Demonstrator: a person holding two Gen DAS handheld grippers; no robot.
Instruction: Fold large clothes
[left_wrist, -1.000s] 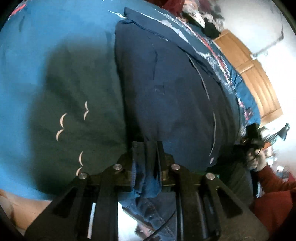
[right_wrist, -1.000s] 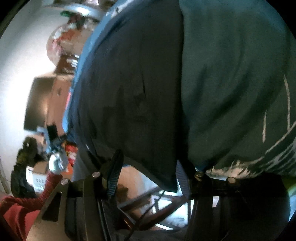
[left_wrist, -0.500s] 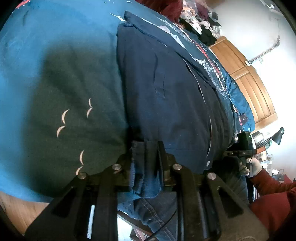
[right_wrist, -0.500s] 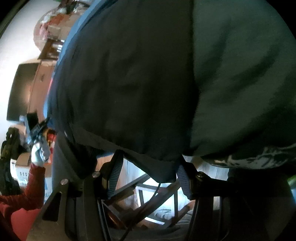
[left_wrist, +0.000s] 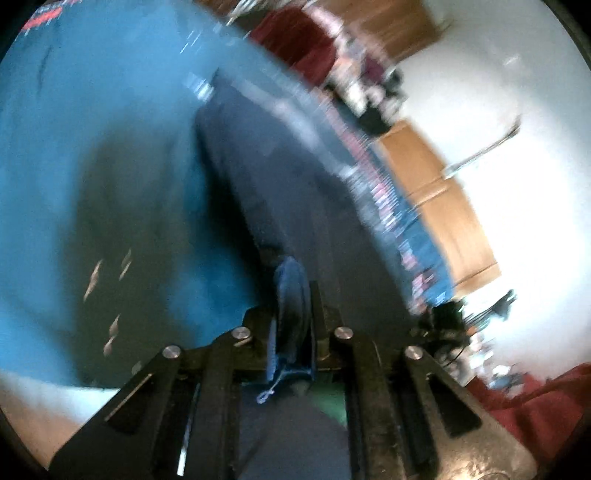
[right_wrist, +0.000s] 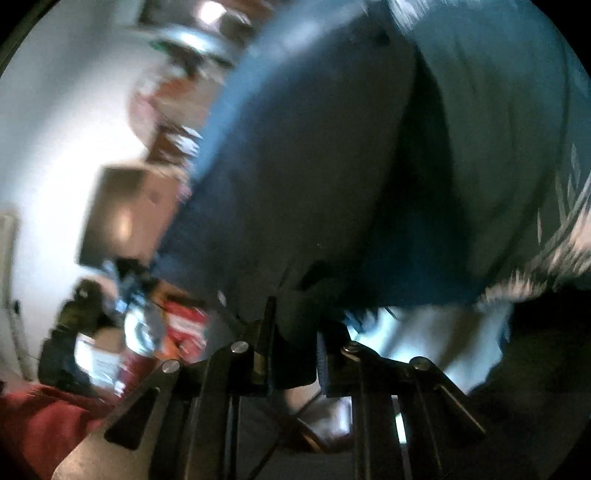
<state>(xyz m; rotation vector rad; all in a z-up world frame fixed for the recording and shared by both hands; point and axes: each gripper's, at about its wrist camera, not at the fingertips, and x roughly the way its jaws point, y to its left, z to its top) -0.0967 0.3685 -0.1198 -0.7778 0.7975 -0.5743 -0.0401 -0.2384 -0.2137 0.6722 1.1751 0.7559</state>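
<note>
My left hand-held gripper (left_wrist: 291, 314) is clamped on a bunched blue hem of the garment (left_wrist: 295, 206). My right hand-held gripper (right_wrist: 293, 343) is clamped on another dark edge of the same cloth (right_wrist: 314, 177). The garment lies on the bed (left_wrist: 92, 129), stretching away from both grippers toward the far side. Its long axis runs from the near edge, where I hold it, to the far end. Both grippers sit on the near edge, neither clearly closer to the far end, so I judge the coming fold must carry this edge straight away from me and over the body of the cloth.

The left view shows the garment's full length, its far end and a wooden cabinet (left_wrist: 443, 206) to the right. The right view shows only the near cloth, but also a person's red sleeve (right_wrist: 44, 417) at the left. Both views are blurred.
</note>
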